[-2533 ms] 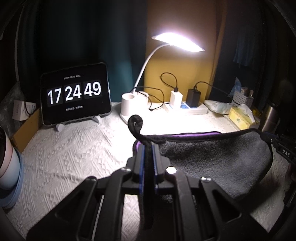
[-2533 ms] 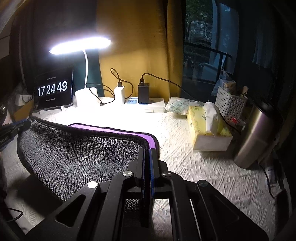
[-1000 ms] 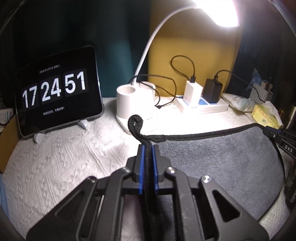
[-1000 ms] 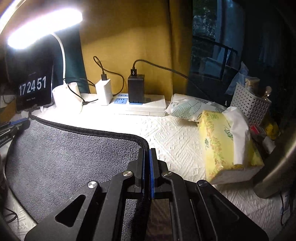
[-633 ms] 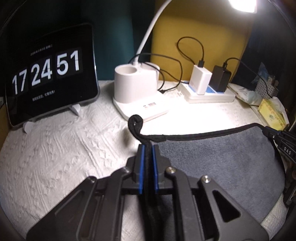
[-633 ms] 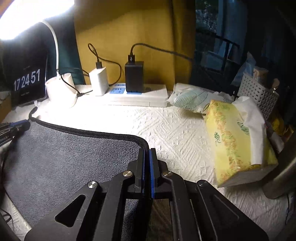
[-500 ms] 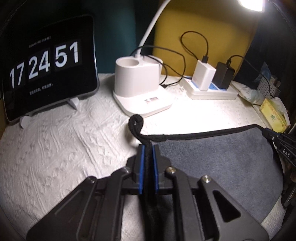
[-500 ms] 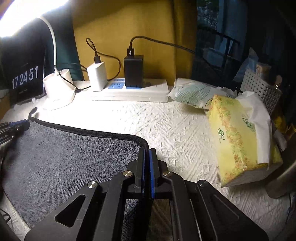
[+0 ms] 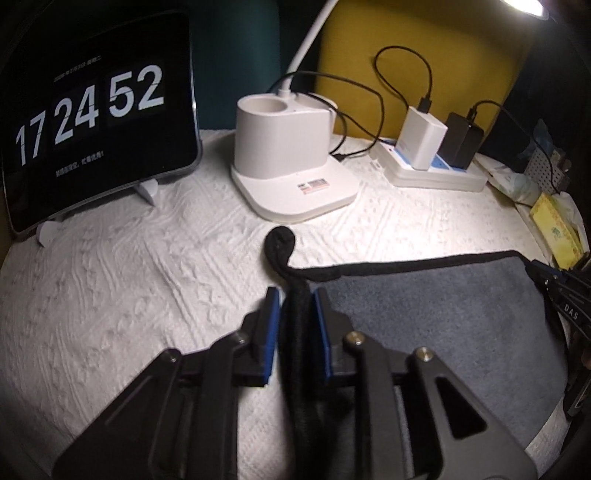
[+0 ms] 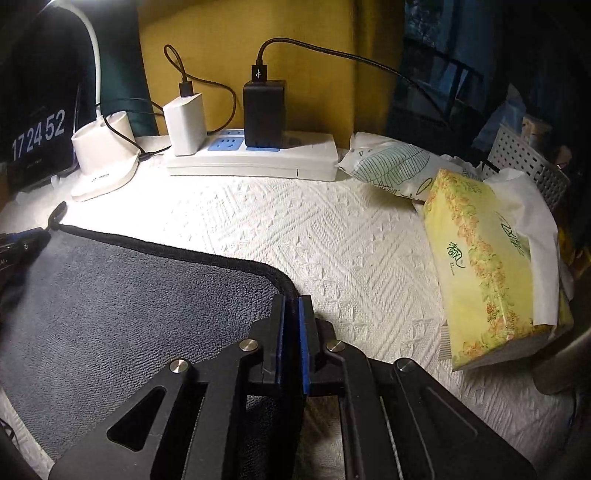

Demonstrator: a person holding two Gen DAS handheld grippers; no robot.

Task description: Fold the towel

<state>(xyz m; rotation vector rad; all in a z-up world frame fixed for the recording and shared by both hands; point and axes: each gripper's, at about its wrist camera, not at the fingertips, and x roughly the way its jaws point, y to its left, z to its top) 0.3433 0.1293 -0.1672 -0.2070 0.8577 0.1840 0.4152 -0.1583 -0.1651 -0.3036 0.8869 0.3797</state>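
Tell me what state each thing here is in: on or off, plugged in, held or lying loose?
Towel: lying flat on the table, both far corners between gripper fingers.
Left gripper: fingers parted, corner loose between them.
Right gripper: shut on towel corner.
Clock tablet: on, reads 17 24 52.
Lamp: lit.
White charger: plugged in, cable attached.
Black charger: plugged in, cable attached.
Tissue pack: open, tissue sticking out.

The grey towel (image 10: pixel 122 306) — black-edged — lies spread flat on the white textured cloth.

Home desk nook: clock tablet (image 9: pixel 92 122), power strip (image 10: pixel 251 158), tissue pack (image 10: pixel 487 266), curtains (image 10: pixel 258 48).
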